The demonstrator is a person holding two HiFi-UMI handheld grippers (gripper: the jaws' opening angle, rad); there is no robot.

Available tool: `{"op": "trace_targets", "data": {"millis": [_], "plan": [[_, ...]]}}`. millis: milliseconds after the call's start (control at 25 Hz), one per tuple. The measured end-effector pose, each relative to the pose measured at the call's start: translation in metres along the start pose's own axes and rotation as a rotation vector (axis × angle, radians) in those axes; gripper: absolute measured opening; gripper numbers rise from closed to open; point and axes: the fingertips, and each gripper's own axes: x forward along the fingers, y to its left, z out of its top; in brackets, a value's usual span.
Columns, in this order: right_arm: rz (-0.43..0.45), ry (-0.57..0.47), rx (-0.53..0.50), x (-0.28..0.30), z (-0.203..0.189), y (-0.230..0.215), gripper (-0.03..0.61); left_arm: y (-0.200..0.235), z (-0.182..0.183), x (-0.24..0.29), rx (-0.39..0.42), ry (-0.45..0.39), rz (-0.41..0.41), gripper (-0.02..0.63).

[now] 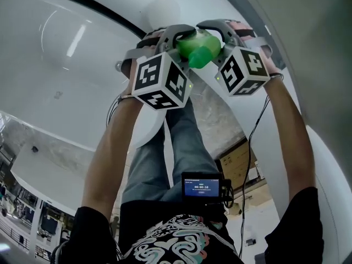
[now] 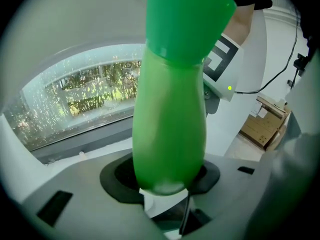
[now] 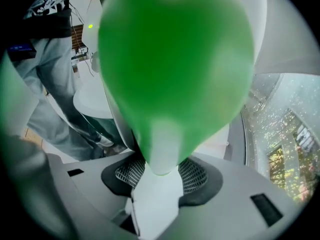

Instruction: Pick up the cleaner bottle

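Observation:
The cleaner bottle (image 1: 199, 49) is bright green and hangs in the air between my two grippers in the head view. My left gripper (image 1: 179, 40) grips it from the left and my right gripper (image 1: 218, 35) from the right, both shut on it. In the left gripper view the cleaner bottle (image 2: 170, 109) rises straight up through the middle, with its wider green cap at the top. The bottle's rounded green body (image 3: 175, 59) fills most of the right gripper view, with a white piece (image 3: 161, 149) under it. What lies beneath the bottle is hidden.
A large white curved surface (image 1: 60, 54) spreads at the left of the head view. The person's legs in jeans (image 1: 181, 147) stand below. A small screen (image 1: 201, 187) hangs at the waist. Cardboard boxes (image 1: 237, 161) and a cable (image 1: 250, 147) lie on the right. A curved window (image 2: 75, 99) shows greenery.

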Motion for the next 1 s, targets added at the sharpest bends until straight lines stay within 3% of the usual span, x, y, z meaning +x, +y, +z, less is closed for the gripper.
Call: {"op": "trace_targets", "data": {"millis": [720, 1000], "plan": [[-0.019, -0.026, -0.001, -0.041, 0.076, 0.006, 0.225, -0.003, 0.018, -0.083, 0.019, 0.001, 0.013, 0.196], [-0.019, -0.023, 0.052, -0.06, 0.103, 0.015, 0.225, -0.011, 0.026, -0.115, 0.039, 0.01, -0.035, 0.195]]}}
